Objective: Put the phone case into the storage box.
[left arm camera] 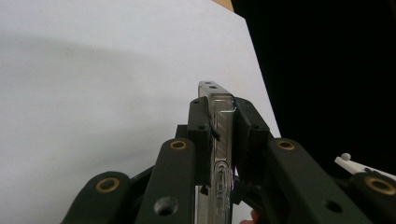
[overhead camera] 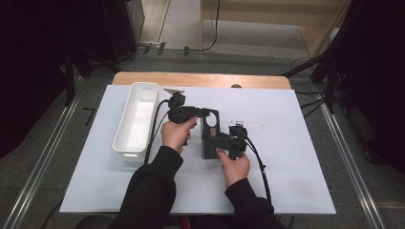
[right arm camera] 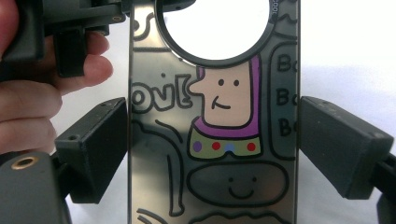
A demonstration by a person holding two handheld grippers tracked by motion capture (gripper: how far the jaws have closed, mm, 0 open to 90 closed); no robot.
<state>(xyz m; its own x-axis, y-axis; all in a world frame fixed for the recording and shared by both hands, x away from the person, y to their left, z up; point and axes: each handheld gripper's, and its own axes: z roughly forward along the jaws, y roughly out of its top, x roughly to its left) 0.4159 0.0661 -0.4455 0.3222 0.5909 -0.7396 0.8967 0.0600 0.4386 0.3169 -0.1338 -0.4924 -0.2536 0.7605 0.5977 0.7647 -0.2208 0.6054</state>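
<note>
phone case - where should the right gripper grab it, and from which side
Grip the phone case across its two long side edges at mid-length, below the round camera hole, coming from its bottom end. The right gripper already straddles it there, jaws open; the left gripper clamps the top edge.

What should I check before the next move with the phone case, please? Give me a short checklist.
1. Left gripper clamped on the phone case: ok, its jaws pinch the thin edge in the left gripper view.
2. Right gripper closed on the case: not ok, both pads stand apart from its sides.
3. Case centred between the right jaws: ok.
4. White bin free to receive: ok, it looks empty.
5. Cables free of the case: cannot tell.
</note>
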